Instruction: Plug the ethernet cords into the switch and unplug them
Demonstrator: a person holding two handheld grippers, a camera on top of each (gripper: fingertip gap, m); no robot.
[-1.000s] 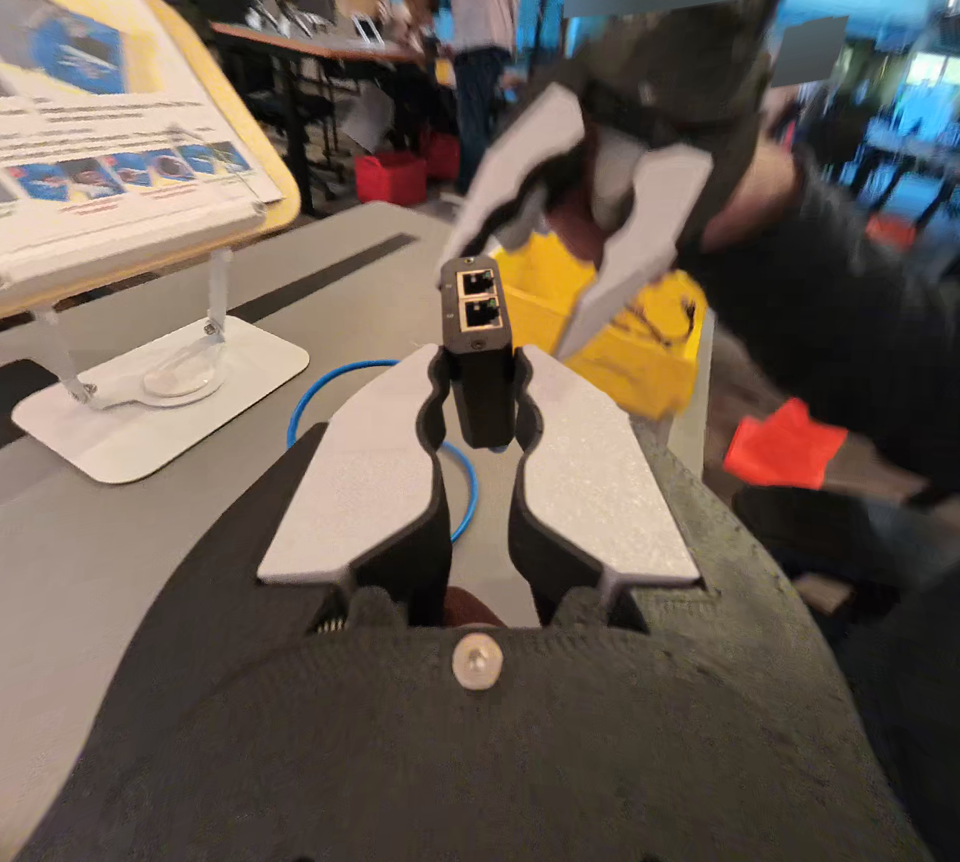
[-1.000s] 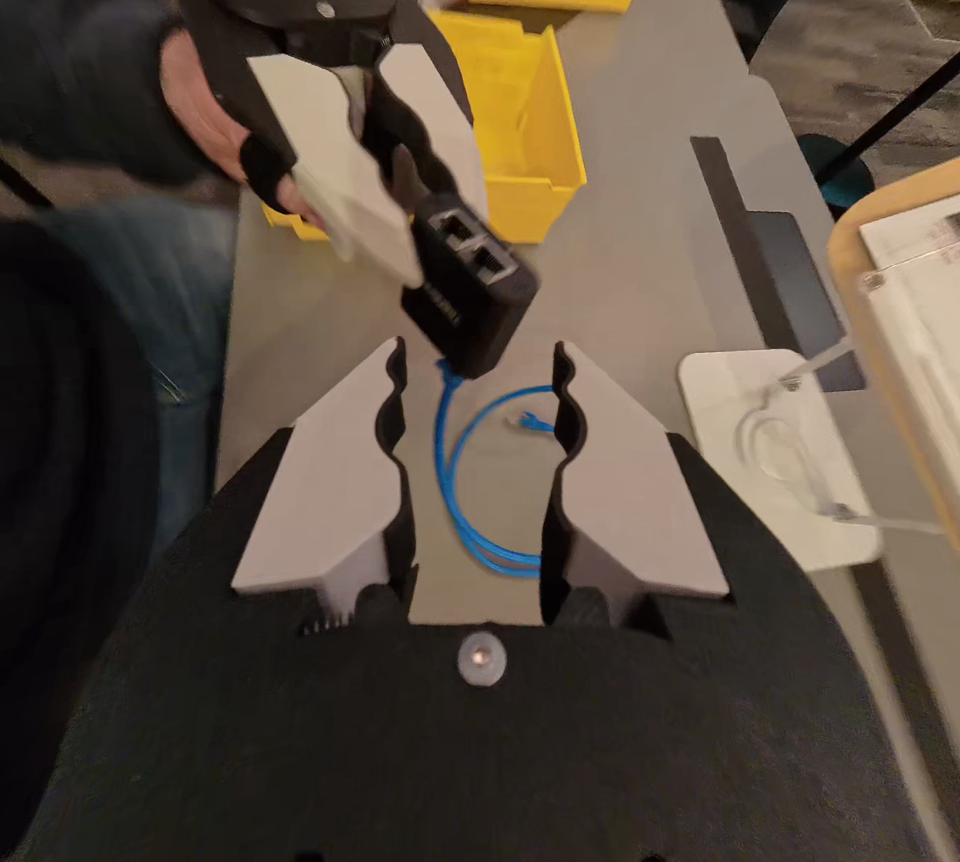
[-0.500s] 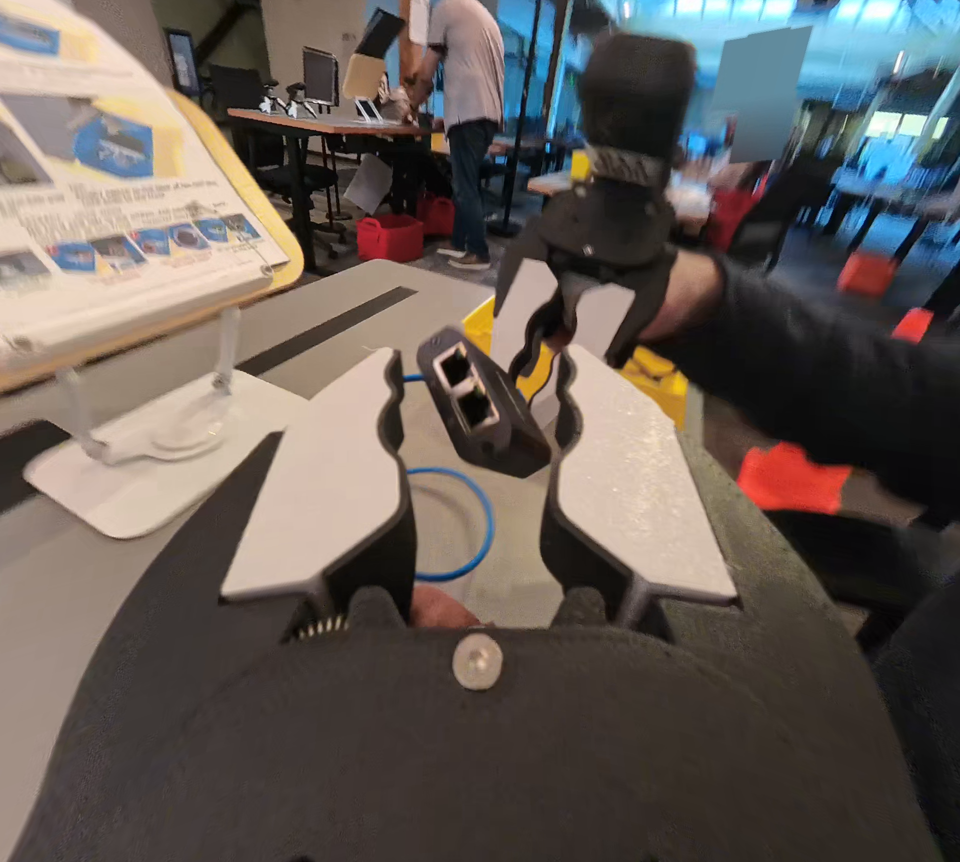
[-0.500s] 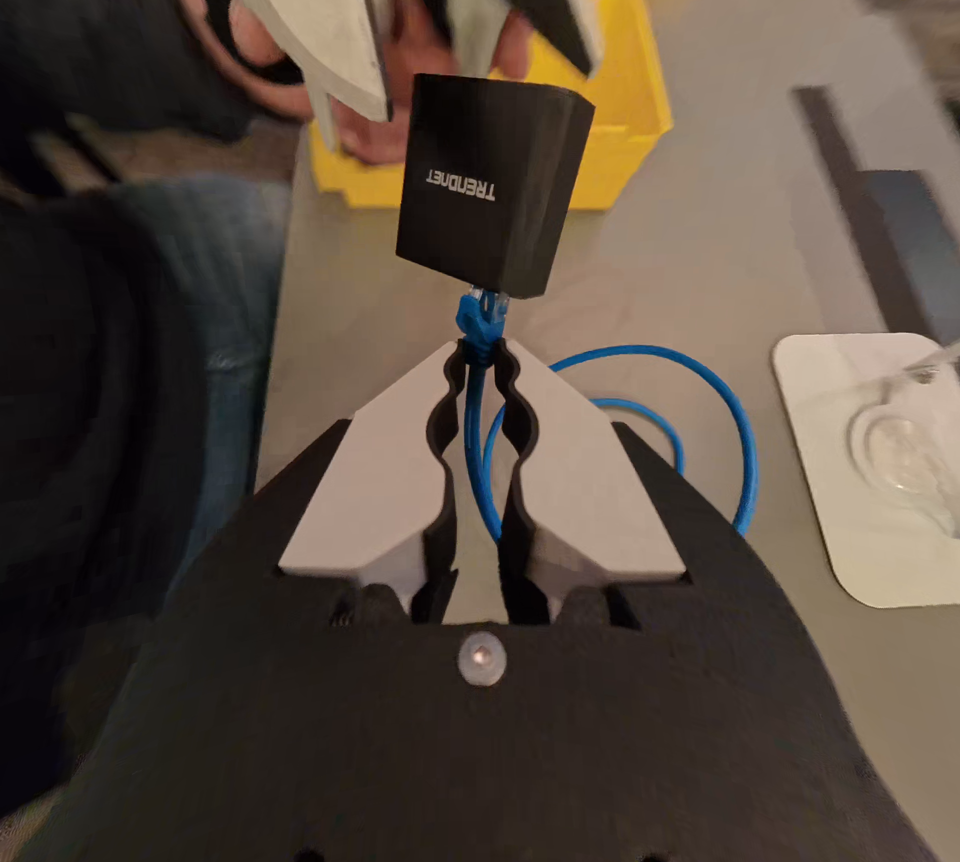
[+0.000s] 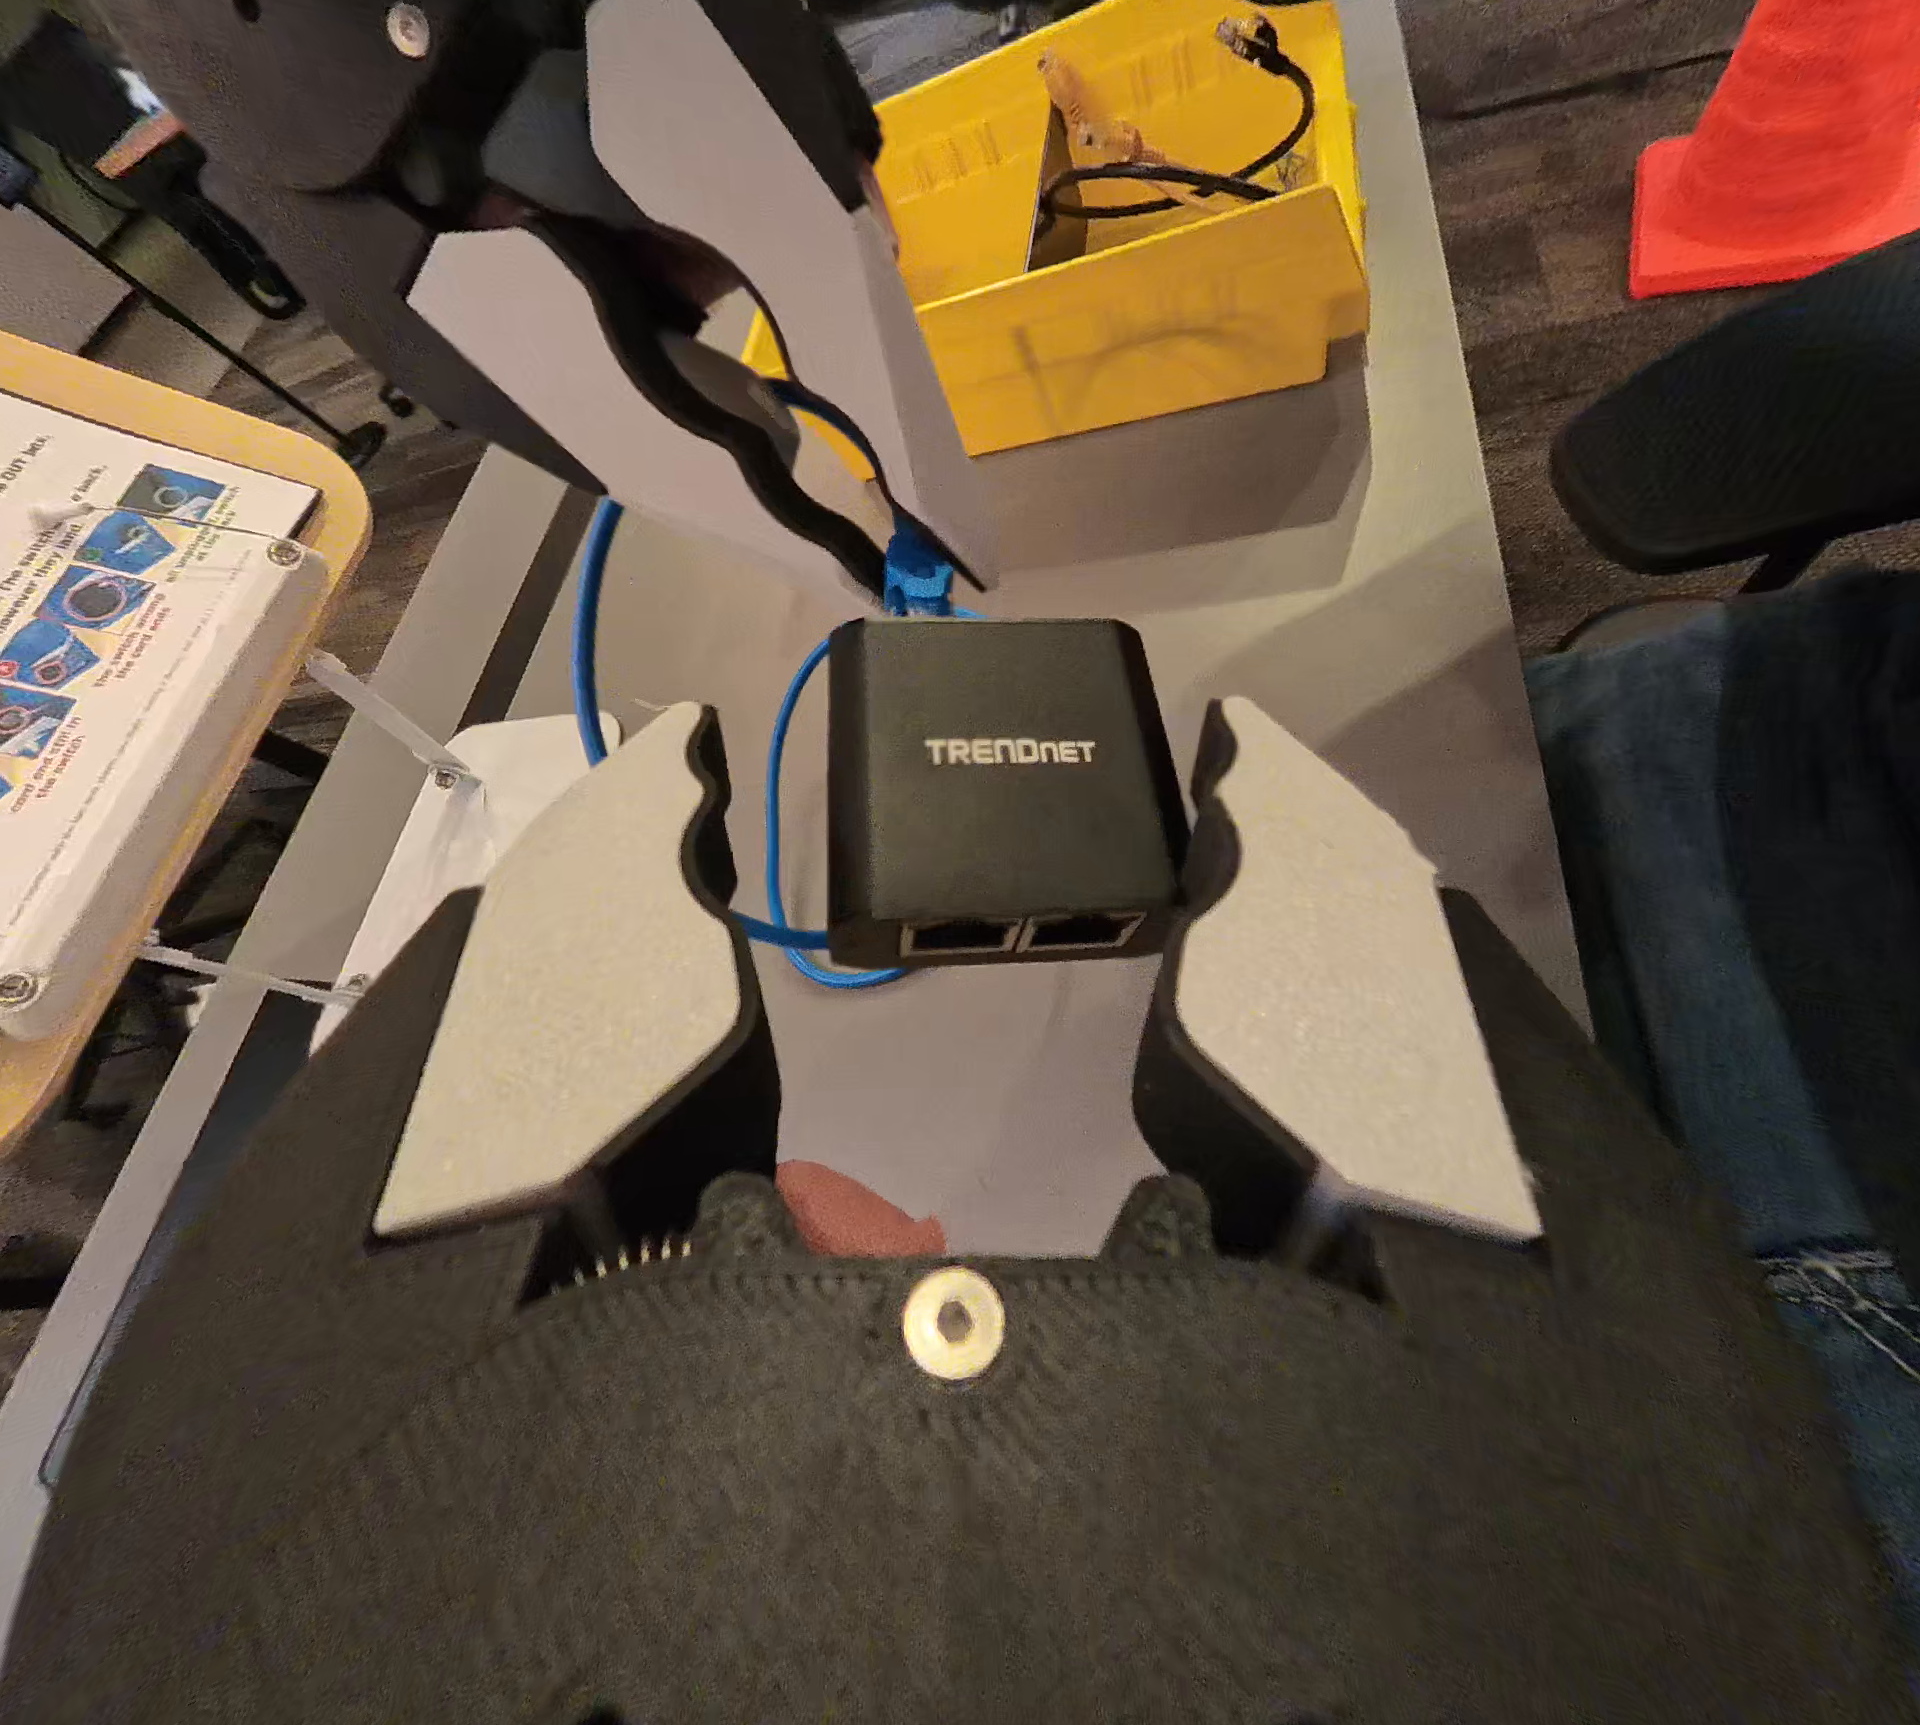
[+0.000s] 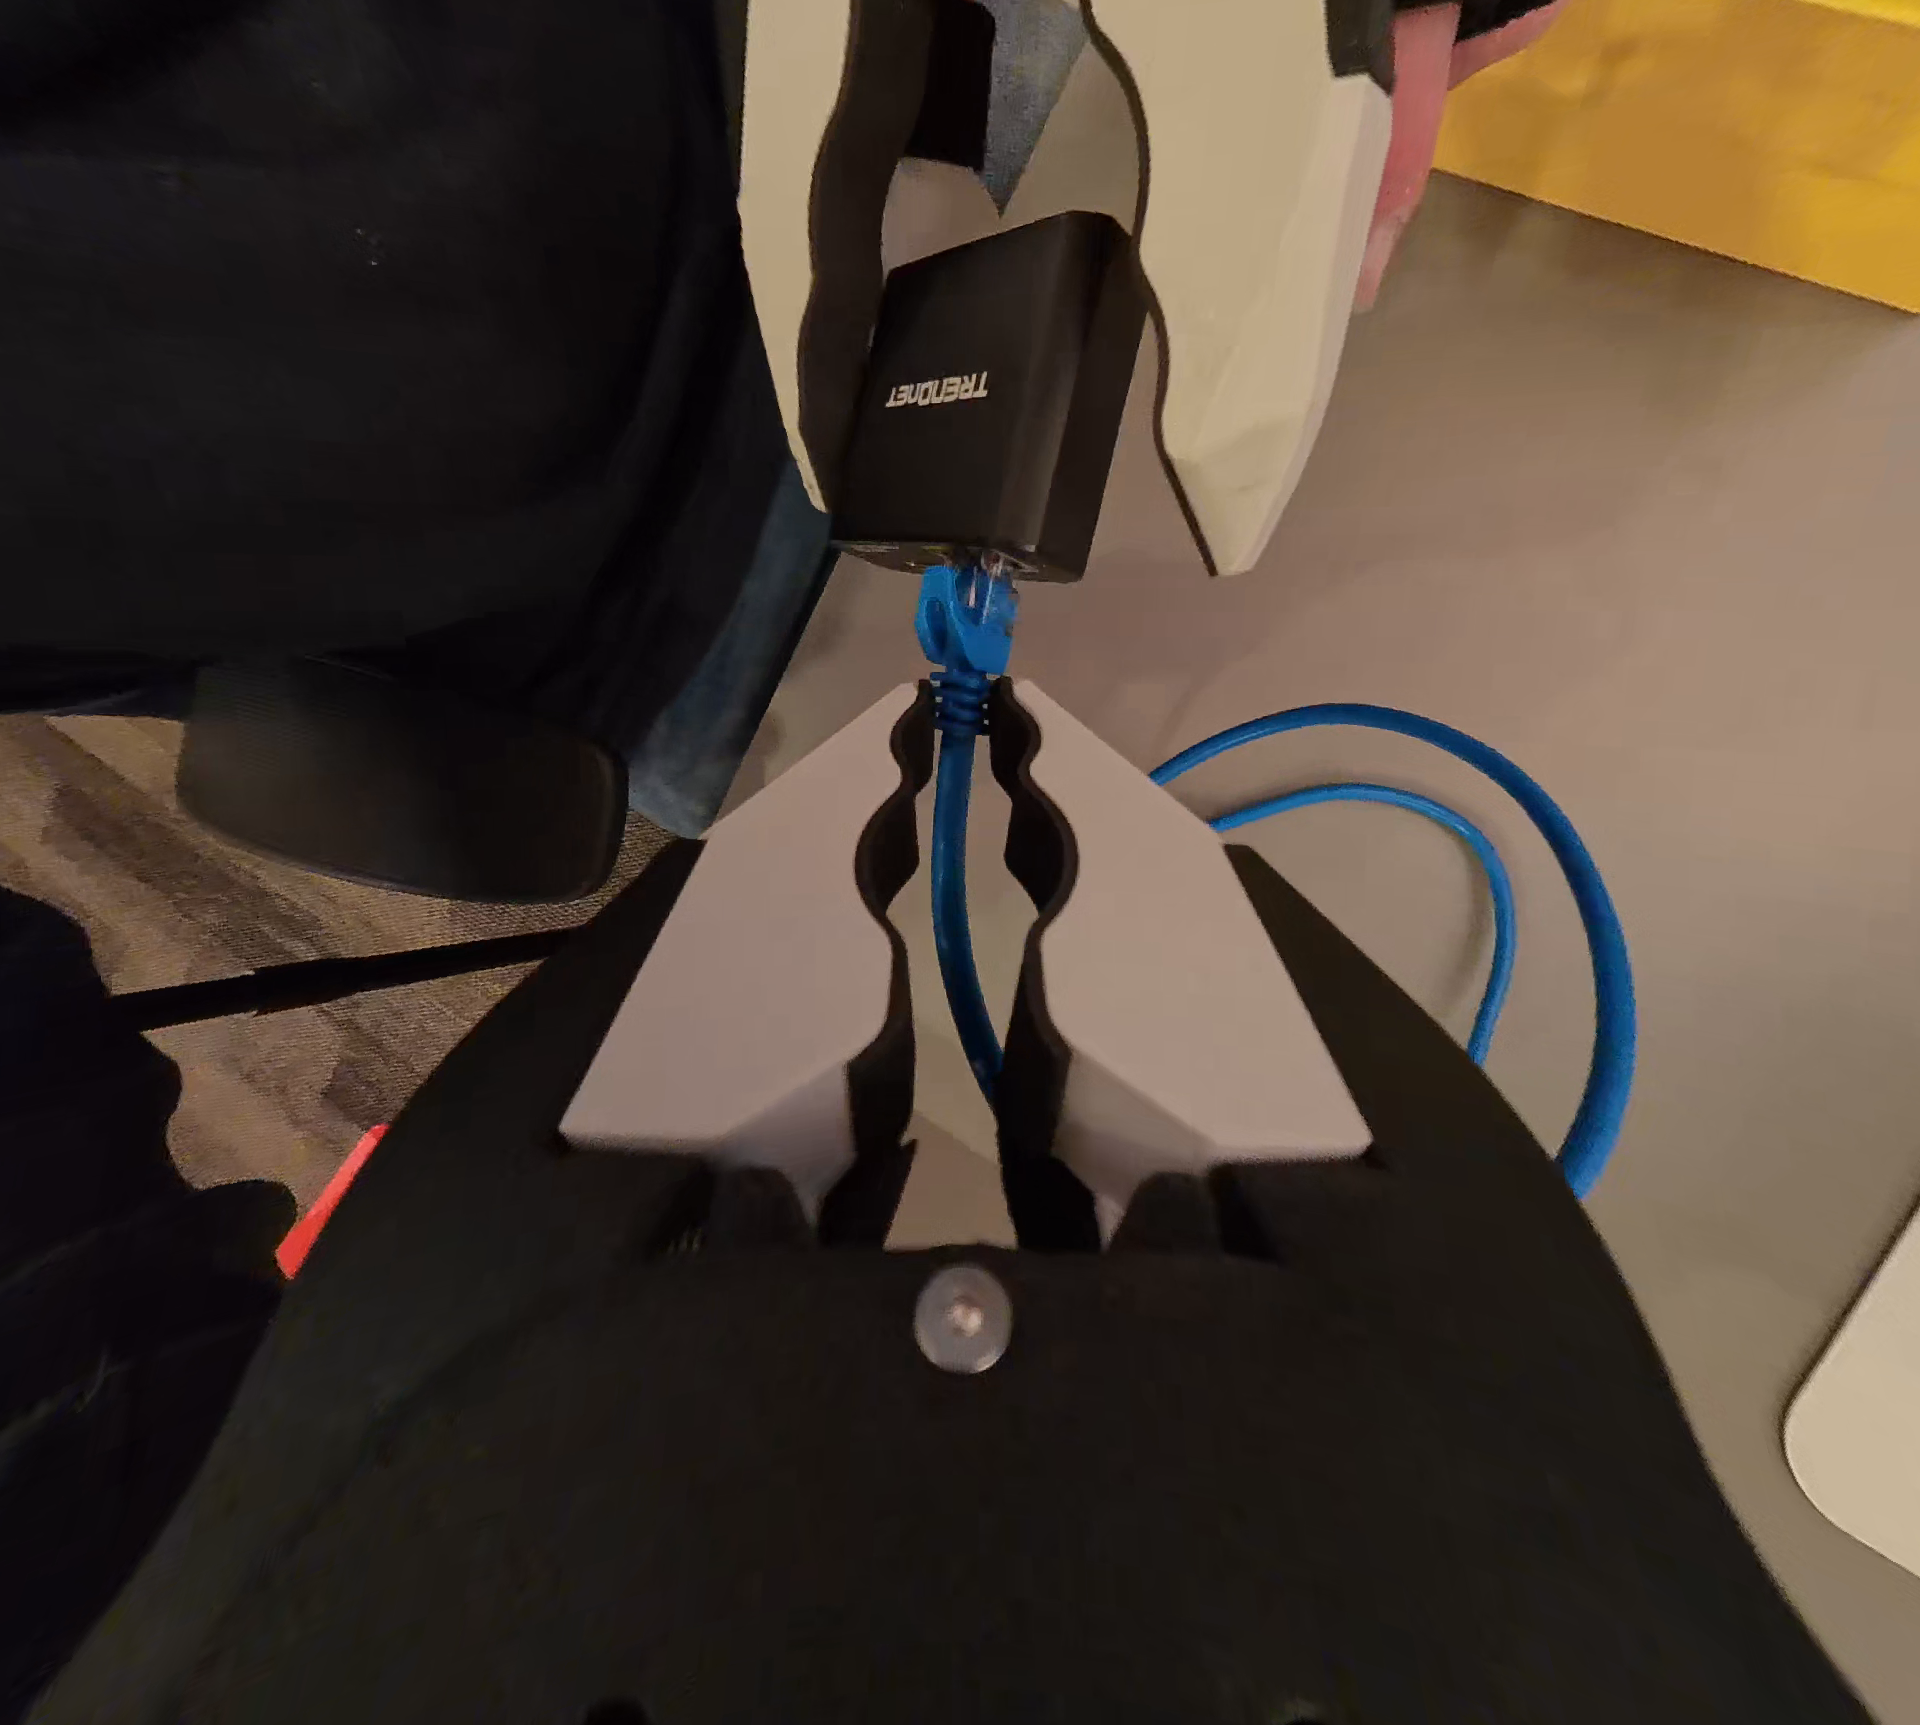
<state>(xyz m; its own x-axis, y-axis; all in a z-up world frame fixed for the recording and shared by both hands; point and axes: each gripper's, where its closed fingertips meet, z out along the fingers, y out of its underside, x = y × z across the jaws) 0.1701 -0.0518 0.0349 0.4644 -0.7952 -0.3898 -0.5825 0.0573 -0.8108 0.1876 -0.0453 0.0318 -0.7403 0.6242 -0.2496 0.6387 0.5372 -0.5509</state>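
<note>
Only the left wrist view shows the yellow bin (image 5: 1132,325) on the grey table (image 5: 1434,636). The left gripper (image 5: 961,828) is spread wide around the black switch (image 5: 997,782) – two empty ports – while the right gripper (image 6: 961,699) pinches the blue ethernet cord (image 6: 951,844) just behind its plug.

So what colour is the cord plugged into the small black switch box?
Blue cord, clearest in the right wrist view.

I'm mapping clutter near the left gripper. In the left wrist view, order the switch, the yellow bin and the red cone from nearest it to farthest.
1. Switch, between the left gripper fingers.
2. Yellow bin, ahead on the table.
3. Red cone, on the floor, far right.
</note>
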